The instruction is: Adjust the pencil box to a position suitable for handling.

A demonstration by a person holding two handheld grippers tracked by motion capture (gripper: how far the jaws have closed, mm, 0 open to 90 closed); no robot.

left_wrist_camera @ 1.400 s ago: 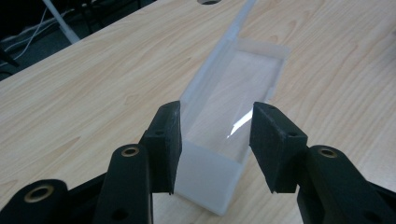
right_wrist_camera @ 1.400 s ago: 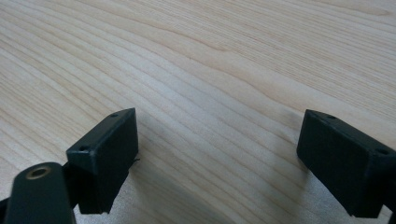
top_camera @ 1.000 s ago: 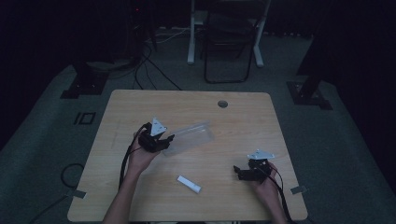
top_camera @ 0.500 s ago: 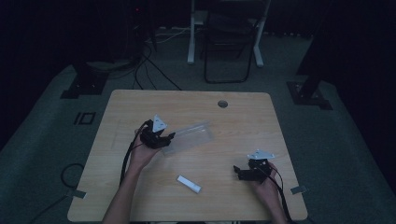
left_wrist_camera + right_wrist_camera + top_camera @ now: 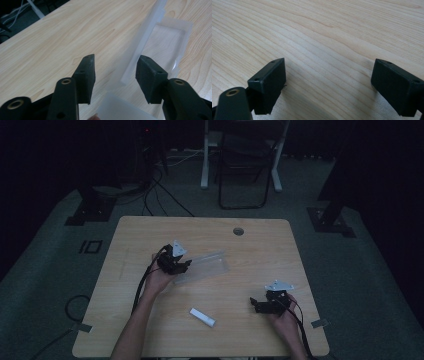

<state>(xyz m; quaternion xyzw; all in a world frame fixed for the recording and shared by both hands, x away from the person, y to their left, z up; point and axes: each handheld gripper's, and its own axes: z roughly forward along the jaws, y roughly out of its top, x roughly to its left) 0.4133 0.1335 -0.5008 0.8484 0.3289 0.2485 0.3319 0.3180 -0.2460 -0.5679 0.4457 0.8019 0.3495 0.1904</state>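
On the table (image 5: 280, 245), the plastic box (image 5: 202, 267) lies near centre — left gripper (image 5: 181, 266) at its nine o'clock end, jaws astride the box's wall. The small stick (image 5: 202, 317) lies at six o'clock from the box — right gripper (image 5: 256, 305) at its three o'clock, well apart.

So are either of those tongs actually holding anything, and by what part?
Nothing is gripped. The left tongs stand open around the edge of the clear plastic tray, pads not touching it. The right tongs are open over bare table.
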